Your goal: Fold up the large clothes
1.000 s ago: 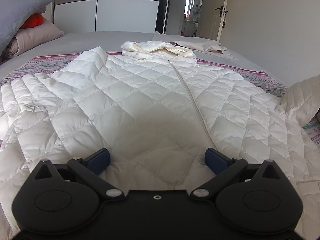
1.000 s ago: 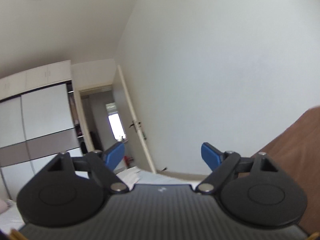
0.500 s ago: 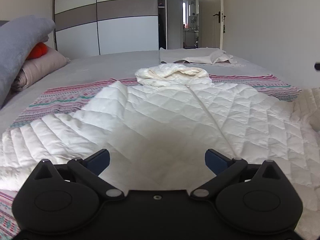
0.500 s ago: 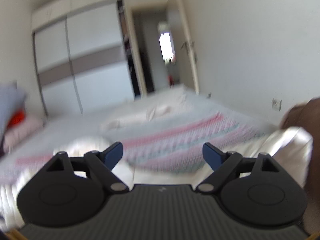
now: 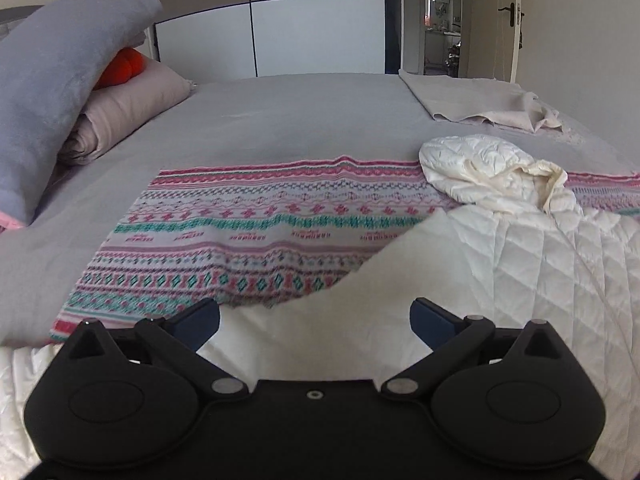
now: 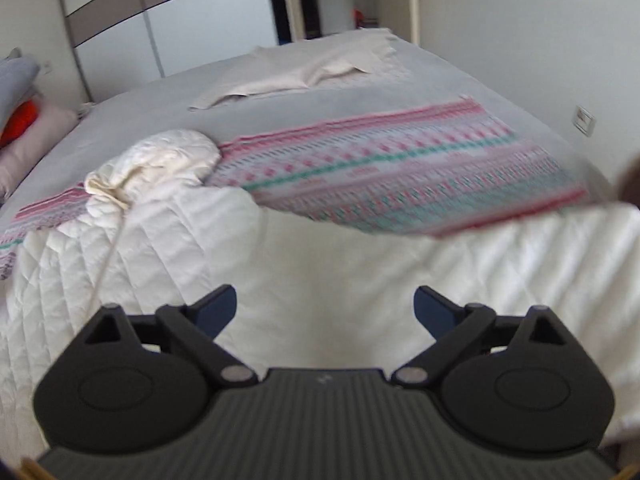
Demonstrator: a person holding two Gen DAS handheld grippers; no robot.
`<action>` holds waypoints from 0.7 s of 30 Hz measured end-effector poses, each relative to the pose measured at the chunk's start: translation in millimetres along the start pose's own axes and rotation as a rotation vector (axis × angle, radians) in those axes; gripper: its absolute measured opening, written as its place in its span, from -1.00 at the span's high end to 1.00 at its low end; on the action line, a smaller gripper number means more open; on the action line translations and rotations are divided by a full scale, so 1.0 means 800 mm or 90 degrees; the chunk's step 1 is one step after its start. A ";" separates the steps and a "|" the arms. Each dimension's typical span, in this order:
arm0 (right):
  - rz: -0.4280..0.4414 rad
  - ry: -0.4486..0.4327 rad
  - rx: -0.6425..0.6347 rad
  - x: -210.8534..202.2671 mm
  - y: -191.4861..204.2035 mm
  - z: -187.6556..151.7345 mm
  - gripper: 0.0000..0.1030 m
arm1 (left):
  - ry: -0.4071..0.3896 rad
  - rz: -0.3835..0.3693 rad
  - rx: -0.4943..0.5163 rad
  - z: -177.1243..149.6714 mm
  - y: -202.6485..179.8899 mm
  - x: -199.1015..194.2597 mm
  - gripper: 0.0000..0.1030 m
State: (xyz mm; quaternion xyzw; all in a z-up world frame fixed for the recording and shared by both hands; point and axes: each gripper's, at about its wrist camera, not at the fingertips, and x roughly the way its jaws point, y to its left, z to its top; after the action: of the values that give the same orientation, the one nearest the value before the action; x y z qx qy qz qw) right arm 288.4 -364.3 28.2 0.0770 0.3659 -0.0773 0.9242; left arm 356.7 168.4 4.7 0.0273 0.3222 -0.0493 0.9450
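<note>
1. Left wrist view: my left gripper (image 5: 314,316) hangs wide, empty, above the jacket (image 5: 520,280) spread along the bed's (image 5: 280,108) near edge.
2. My right gripper (image 6: 325,307) gapes wide, empty, too.
3. I'd pinch each sleeve at its seam, folding inward evenly.

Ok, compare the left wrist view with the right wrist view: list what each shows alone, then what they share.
Left wrist only: the open left gripper over the jacket's left sleeve, and the door handle.
Right wrist only: the open right gripper and a wall socket.
Both: the white quilted jacket with its hood, the patterned blanket, the beige cloth and the pillows.
</note>
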 end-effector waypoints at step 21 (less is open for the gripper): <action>0.018 -0.016 -0.171 0.234 0.093 0.051 0.49 | 0.027 0.059 0.052 -0.001 -0.064 0.097 0.72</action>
State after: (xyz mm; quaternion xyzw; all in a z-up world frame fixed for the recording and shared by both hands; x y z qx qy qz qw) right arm 465.1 -315.8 -65.0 -0.0433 0.3600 -0.0153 0.9318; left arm 412.0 111.9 -44.6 0.0818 0.3383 -0.0176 0.9373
